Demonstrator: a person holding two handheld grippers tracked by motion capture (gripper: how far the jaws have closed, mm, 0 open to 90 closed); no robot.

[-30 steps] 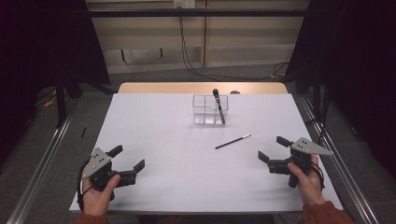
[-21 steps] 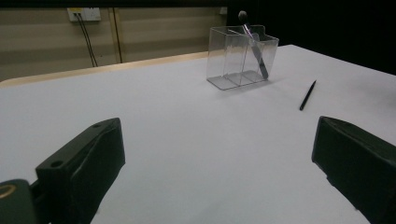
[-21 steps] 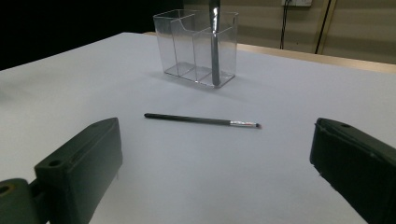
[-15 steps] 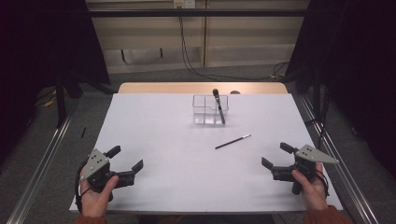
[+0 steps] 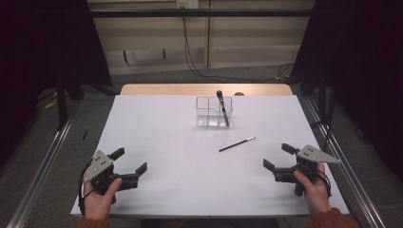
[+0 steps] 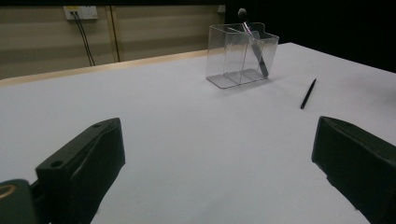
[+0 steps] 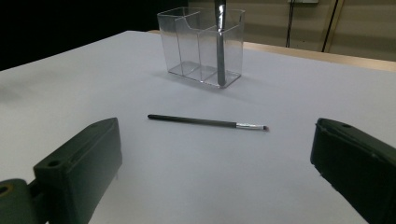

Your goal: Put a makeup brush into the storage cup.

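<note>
— Where do things stand on the counter (image 5: 157, 142)?
— The clear organizer (image 5: 214, 111) holds one big brush (image 5: 222, 107). The thin brush (image 5: 236, 144) lies loose before it.
— And the grippers?
— Both empty, jaws spread wide. The right gripper (image 5: 278, 161), nearer, probably must reach and pinch that brush.

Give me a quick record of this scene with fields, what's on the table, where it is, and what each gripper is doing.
Surface: white table
Clear organizer: far centre, upright, three compartments
Large brush: stands tilted in the organizer's right-hand compartment, head up
Thin brush: lies flat on the table, nearer than the organizer, apart from it
Left gripper: open, near left corner, holds nothing
Right gripper: open, near right edge, holds nothing, fingers pointed toward the thin brush
</note>
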